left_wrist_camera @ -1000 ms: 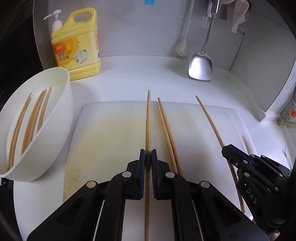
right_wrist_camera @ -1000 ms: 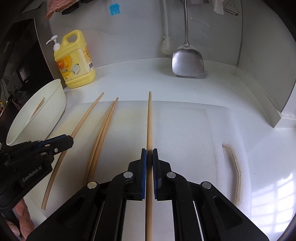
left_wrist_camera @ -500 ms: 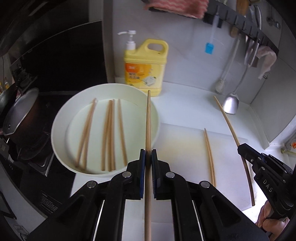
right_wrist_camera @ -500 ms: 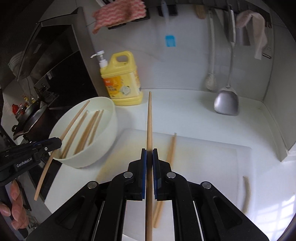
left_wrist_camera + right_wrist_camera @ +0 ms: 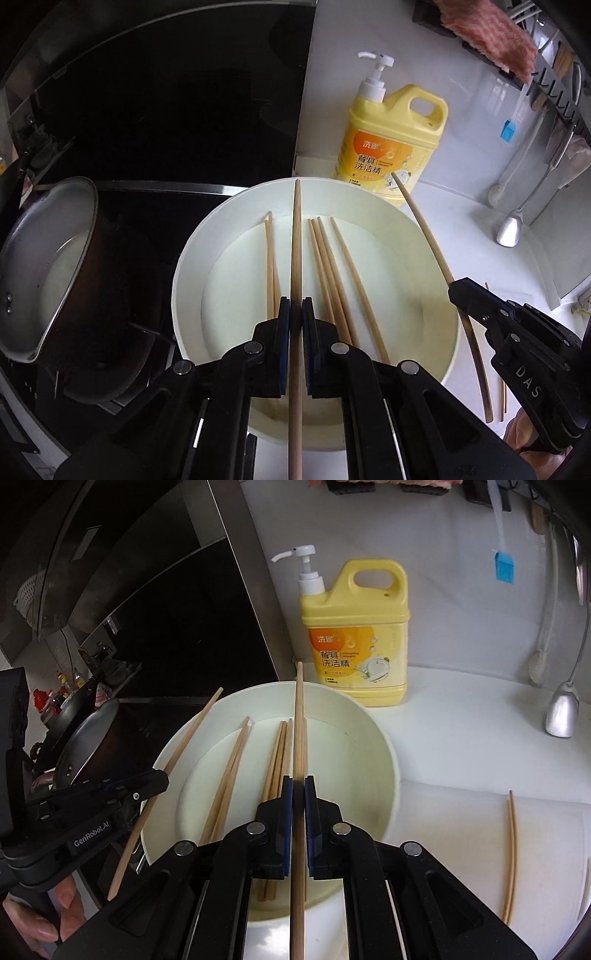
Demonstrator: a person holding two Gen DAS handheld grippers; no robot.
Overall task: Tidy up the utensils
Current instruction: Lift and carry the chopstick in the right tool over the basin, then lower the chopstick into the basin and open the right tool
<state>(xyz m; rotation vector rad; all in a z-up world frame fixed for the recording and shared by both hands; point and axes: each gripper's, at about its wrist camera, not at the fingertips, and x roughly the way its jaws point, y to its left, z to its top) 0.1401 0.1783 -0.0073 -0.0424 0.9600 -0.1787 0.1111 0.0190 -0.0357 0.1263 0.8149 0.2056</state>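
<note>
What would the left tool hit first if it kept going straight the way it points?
Probably the white bowl: the left tool, shut on a chopstick, aims across the bowl toward its far rim. Depth is unclear.

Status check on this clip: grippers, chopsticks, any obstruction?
Left gripper shut on chopstick; right gripper likewise. Both over the bowl, chopsticks lying inside. Nothing in the way.

Both the left gripper (image 5: 295,314) and right gripper (image 5: 298,794) have carried their chopsticks over the white bowl (image 5: 192,258).
</note>
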